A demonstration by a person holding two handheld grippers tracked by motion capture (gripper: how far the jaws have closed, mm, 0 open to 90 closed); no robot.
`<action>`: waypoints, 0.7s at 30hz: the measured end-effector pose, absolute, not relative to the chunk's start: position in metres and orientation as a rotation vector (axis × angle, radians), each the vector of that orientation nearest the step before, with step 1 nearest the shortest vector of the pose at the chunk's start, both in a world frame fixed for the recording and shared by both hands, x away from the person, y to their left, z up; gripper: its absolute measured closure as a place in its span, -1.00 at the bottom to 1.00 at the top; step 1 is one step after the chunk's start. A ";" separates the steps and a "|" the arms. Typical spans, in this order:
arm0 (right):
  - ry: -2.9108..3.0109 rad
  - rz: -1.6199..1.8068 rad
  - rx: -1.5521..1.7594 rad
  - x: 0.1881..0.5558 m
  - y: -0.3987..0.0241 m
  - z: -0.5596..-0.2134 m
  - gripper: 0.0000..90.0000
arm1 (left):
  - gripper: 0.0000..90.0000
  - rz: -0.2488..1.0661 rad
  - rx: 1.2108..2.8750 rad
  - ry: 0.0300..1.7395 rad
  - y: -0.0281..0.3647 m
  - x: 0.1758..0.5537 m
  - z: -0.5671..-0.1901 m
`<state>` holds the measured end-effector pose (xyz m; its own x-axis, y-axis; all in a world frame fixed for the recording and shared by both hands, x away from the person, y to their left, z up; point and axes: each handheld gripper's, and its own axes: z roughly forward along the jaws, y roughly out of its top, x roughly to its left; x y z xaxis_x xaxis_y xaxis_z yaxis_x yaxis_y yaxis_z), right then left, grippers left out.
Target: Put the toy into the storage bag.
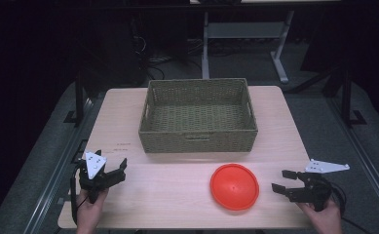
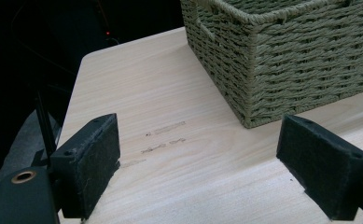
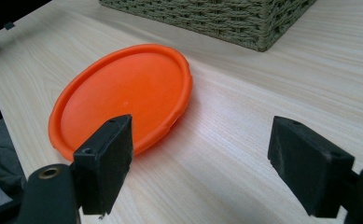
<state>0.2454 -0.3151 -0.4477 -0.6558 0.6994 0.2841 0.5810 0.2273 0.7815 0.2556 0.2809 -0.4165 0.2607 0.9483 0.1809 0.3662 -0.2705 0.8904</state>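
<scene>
An orange round plate (image 1: 234, 186) lies upside down on the light wooden table (image 1: 177, 195), in front of an empty green woven basket (image 1: 198, 139). My right gripper (image 1: 283, 181) hovers open just right of the plate, jaws pointing left toward it. In the right gripper view the plate (image 3: 123, 95) lies ahead of the gripper's (image 3: 202, 158) left jaw, with the basket (image 3: 226, 18) behind. My left gripper (image 1: 111, 164) is open near the table's front left corner, nothing between its jaws. In the left gripper view that gripper (image 2: 198, 163) faces bare table (image 2: 170, 93) and the basket's corner (image 2: 282, 60).
The basket stands at the table's far middle. Faint scuff marks (image 2: 165, 137) show on the wood left of the basket. Dark floor, a desk frame (image 1: 245, 44) and cables lie beyond the far edge.
</scene>
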 end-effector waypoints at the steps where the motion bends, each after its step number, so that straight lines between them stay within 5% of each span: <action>1: 2.357 1.412 1.246 0.245 -0.315 -0.448 -0.52 | -0.71 0.981 1.790 1.202 0.281 0.256 -0.417; 16: 2.475 1.333 1.274 0.263 -0.280 -0.442 -0.47 | -0.71 0.974 1.800 1.211 0.283 0.257 -0.419; 21: 2.560 1.282 1.332 0.277 -0.263 -0.447 -0.26 | -0.71 0.976 1.809 1.206 0.282 0.258 -0.420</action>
